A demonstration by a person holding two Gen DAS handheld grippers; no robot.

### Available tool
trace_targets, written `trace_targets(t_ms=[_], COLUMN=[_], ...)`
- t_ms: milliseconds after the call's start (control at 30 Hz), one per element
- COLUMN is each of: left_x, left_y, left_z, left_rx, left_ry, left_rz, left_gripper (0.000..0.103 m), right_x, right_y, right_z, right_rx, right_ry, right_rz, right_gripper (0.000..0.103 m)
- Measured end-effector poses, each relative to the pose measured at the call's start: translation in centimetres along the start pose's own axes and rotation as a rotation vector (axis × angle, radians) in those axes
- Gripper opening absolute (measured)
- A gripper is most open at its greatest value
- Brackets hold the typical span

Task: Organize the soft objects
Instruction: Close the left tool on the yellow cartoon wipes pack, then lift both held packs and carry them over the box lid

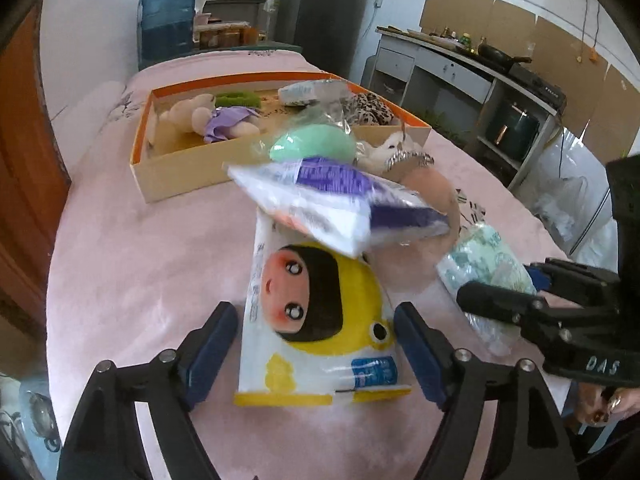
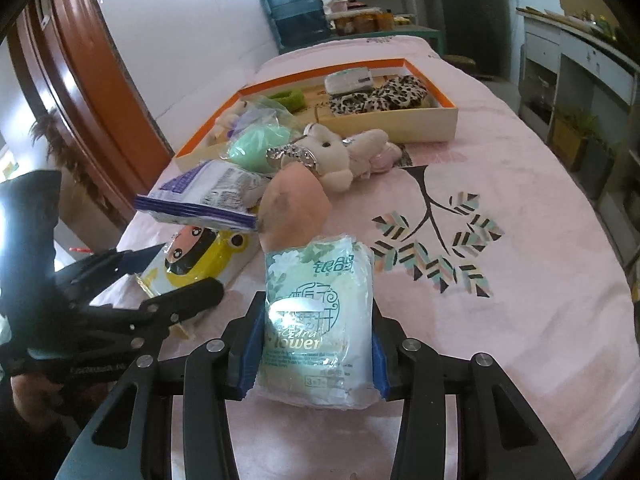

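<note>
Partly done: teddy (image 1: 208, 118), scarf (image 2: 380, 96) and one pack already in box (image 1: 180, 176). Left on pink surface (image 2: 520, 240): several packs, another bear (image 2: 340, 152). Right tool (image 2: 316, 344) closed on tissue pack (image 2: 316, 312); left tool (image 1: 316, 344) wide open around cartoon pack (image 1: 316, 320), not gripping.

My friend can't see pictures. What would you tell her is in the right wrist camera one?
The right hand-held gripper squeezes a pale green tissue pack on a pink cloth. Beyond it lie more packets, a beige teddy bear and an orange-rimmed box of soft things. The left hand-held gripper reaches toward a yellow cartoon pack.
</note>
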State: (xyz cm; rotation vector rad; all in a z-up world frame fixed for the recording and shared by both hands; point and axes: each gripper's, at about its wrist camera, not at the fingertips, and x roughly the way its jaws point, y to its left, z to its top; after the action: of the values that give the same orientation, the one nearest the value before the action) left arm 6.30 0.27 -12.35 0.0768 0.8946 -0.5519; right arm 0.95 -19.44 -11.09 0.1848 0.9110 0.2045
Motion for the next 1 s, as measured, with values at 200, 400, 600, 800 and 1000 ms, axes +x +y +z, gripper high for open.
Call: trace_targets(t_ms=[200,400,600,800,1000], left_x=[0.2,-0.6,-1.7,-3.6,-6.2], left_y=[-0.4,0.1,0.0,0.1,-0.8], left_z=[0.2,-0.4,-1.5,-2.3,-3.4], left_rx=[-0.021,-0.071,-0.125,-0.156,-0.136], left_ry=[-0.014,-0.044,-0.074,-0.097,-0.123], left_rz=[0.003,-0.01,-0.027,0.002,-0.006], left_gripper=[0.056,0.051,0.05,0.051,0.051], right_x=[0.1,0.1,0.0,-0.5,-1.5], right_y=[0.0,0.0,0.3,0.8,1.2], right_z=[-0.1,-0.1,-0.1,0.0,0.1], right_rx=[0.001,-0.005,-0.012,-0.028,-0.043], right_ry=[-0.001,-0.003,-0.005,-0.017,-0.034], right_rz=[0.006,0.005,0.011,0.021,0.03], right_gripper=[0.046,0.046,0.046,0.046,0.046])
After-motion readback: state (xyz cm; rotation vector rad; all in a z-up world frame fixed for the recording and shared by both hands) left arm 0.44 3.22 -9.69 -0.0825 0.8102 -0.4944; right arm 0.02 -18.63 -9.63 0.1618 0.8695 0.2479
